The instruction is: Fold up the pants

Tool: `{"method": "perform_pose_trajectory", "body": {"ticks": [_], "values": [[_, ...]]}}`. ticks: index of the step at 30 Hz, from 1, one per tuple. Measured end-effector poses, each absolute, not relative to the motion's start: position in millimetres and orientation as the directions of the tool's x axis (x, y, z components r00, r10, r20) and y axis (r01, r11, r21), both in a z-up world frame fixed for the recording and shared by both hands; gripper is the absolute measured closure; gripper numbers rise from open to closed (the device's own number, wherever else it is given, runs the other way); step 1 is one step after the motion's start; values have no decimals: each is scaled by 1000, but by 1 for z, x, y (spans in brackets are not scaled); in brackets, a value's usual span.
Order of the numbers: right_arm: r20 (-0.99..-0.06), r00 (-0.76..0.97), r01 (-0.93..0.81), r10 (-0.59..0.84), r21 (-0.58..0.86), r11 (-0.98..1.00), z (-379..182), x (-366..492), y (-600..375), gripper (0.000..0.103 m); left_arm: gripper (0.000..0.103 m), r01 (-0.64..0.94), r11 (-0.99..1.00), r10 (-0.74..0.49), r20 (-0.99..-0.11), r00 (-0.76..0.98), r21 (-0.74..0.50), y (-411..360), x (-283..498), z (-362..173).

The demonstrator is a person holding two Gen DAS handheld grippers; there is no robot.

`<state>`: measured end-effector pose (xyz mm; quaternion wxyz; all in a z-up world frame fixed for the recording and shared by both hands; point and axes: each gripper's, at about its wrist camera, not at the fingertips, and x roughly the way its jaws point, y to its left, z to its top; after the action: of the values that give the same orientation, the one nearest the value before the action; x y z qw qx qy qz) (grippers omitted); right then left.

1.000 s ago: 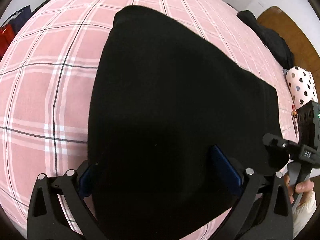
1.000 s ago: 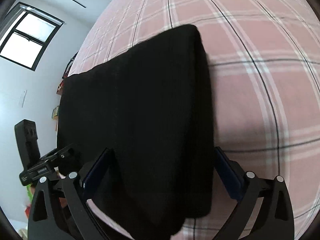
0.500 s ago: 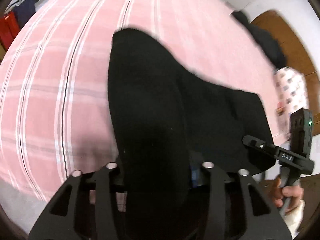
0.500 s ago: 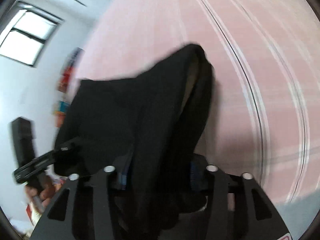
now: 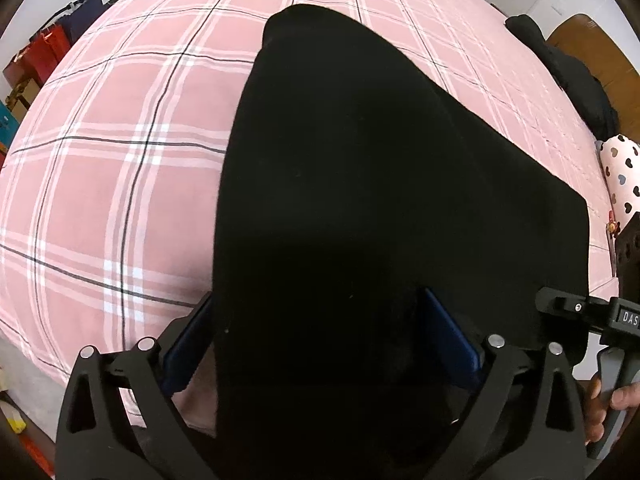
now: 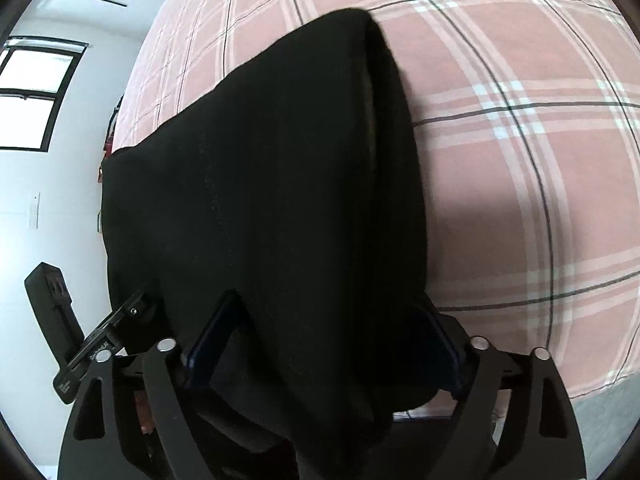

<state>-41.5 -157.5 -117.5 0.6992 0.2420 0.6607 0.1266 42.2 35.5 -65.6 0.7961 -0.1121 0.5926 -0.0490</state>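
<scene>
Black pants (image 5: pixel 360 184) lie folded flat on a pink plaid bed (image 5: pixel 120 160), their near edge at the bed's front edge. My left gripper (image 5: pixel 320 336) is open, its blue pads wide apart on either side of the pants' near edge. In the right wrist view the same pants (image 6: pixel 280 184) stretch away, and my right gripper (image 6: pixel 324 344) is open too, its pads straddling the near end of the cloth. Each gripper shows in the other's view: the right one (image 5: pixel 600 320), the left one (image 6: pixel 80 360).
A dark garment (image 5: pixel 568 80) and a heart-print pillow (image 5: pixel 620 176) lie at the bed's right end by a wooden headboard (image 5: pixel 600 52). Red and blue bags (image 5: pixel 44 52) stand by the wall at left. A window (image 6: pixel 32 92) is on the wall left of the bed.
Half a second ago both grippers were shut on the pants' edge and lifting it. Now both have opened and the cloth lies flat on the bed again.
</scene>
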Motion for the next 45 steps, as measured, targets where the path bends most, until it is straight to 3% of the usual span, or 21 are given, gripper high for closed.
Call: {"method": "perform_pose_trajectory", "body": {"ticks": [6,9,12,15,35,45], "values": [[-875,94,145,475,485,863,-114,-38,-163,15,8,-56,964,-233,-927,296,-260,27,51,-69],[-884,117,118,453,465,877,-108,-39,-162,31,38,-14,947,-304,-905,299,-322,25,47,-62],[-883,148,84,445,459,884,-100,-43,-159,50,61,-2,948,-301,-899,318,-318,23,42,-52],[-885,187,58,426,443,895,-89,-50,-153,59,68,-5,947,-303,-898,319,-322,22,40,-39],[-814,309,-16,492,513,858,-3,-139,-154,64,72,63,988,-153,-907,393,-140,6,-26,73],[-823,271,-28,499,511,859,2,-180,-139,64,72,101,991,-120,-933,340,-91,2,-65,81]]}}
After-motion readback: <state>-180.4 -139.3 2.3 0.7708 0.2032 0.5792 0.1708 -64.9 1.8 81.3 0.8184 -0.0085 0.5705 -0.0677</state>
